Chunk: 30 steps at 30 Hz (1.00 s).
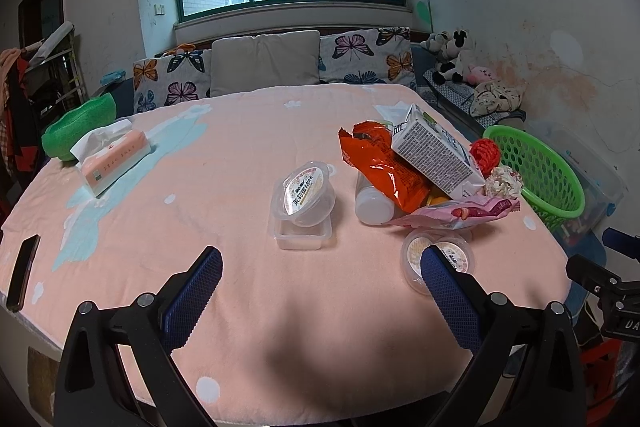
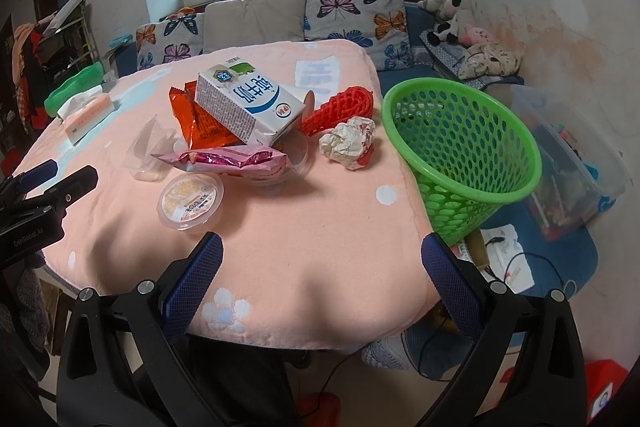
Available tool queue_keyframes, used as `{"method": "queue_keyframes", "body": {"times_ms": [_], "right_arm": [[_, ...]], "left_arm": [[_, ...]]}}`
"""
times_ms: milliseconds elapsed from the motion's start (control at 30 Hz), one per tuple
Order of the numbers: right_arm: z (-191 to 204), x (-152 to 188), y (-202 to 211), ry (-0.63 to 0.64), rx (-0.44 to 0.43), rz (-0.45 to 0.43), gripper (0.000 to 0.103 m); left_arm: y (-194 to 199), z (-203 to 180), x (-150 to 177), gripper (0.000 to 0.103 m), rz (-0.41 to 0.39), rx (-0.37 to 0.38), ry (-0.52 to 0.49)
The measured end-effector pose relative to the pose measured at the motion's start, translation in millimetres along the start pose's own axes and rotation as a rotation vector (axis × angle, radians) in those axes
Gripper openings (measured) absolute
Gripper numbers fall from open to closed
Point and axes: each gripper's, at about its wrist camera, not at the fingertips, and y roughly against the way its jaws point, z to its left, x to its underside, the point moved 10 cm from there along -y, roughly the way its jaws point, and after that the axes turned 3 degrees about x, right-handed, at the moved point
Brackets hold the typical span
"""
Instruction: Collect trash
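Both grippers – left gripper, right gripper – fingers apart, holding nothing, over tabletop near edge; trash pile w/ milk carton toward right edge, green basket beside it.

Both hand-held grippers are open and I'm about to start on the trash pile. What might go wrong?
1. The milk carton leans on the orange wrapper; pulling the wrapper first may topple it.
2. The green basket is tilted beside the table edge; a toss could miss.
3. The tissue pack and phone probably aren't trash.
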Motion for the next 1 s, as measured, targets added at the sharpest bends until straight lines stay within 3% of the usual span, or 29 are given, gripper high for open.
{"method": "queue_keyframes", "body": {"times_ms": [567, 1000], "right_arm": [[1.7, -9.9, -13.9, 0.007, -0.017, 0.006, 0.099], [33.0, -25.4, -34.8, 0.088, -0.127, 0.011, 0.098]], "left_arm": [[-15.2, 2.4, -13.7, 0.096, 0.016, 0.003, 0.001], [-29.7, 17.7, -17.9, 0.096, 0.03, -0.005, 0.008]]}}
